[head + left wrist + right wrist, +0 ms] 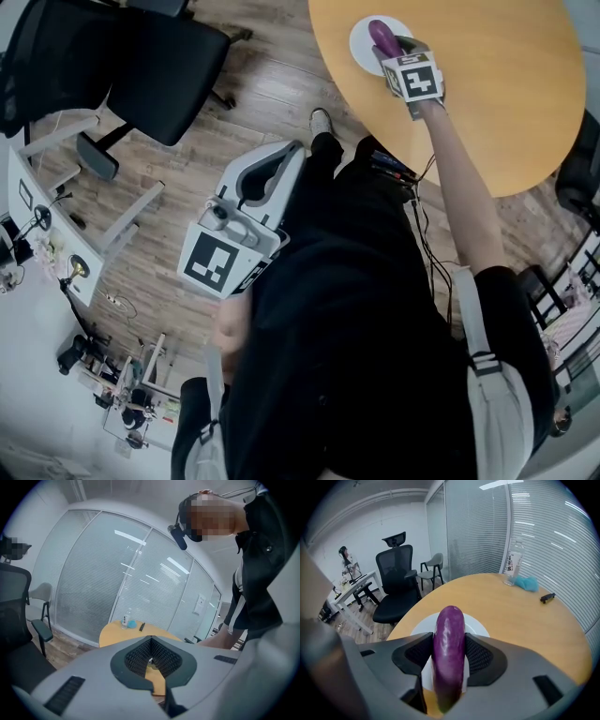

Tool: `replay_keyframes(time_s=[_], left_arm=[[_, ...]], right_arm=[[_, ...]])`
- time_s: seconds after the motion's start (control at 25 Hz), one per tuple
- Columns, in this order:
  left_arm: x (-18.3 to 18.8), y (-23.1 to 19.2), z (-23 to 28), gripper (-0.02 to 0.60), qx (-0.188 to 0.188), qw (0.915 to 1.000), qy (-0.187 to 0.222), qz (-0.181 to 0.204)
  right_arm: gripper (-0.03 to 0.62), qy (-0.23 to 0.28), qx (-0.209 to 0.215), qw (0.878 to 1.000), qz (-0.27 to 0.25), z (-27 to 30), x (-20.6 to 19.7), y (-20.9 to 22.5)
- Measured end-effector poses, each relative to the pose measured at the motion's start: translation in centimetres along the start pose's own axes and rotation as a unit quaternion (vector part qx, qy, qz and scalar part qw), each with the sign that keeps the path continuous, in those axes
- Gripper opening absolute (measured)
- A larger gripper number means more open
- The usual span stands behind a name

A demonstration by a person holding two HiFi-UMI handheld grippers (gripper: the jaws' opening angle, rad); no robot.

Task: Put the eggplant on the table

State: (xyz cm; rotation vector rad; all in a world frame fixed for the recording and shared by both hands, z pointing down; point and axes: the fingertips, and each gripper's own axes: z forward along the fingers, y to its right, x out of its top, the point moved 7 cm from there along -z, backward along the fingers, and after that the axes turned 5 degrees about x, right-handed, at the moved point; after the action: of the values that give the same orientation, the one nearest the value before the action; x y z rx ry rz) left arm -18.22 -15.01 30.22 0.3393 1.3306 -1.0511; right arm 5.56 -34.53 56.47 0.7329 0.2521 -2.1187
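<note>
A purple eggplant is held lengthwise between the jaws of my right gripper, which is shut on it. It hangs over a white plate near the edge of the round wooden table. In the right gripper view the eggplant points away from the camera, with the plate under its far end. Whether it touches the plate I cannot tell. My left gripper is held by the person's body, off the table over the floor. Its jaws meet at the tips and hold nothing.
A clear bottle, a blue cloth and a small black object sit on the table's far side. A black office chair stands on the wooden floor to the left, beside a white desk. Glass walls with blinds stand behind.
</note>
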Motion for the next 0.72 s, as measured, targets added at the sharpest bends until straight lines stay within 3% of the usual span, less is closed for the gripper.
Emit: replay_keyframes(time_s=[0.72], left_arm=[[0.00,0.37,-0.52,0.012,0.012,0.9999,0.009,0.004]], right_arm=[[0.223,-0.013,-0.002,1.000,-0.009,0.25,0.01,0.38]])
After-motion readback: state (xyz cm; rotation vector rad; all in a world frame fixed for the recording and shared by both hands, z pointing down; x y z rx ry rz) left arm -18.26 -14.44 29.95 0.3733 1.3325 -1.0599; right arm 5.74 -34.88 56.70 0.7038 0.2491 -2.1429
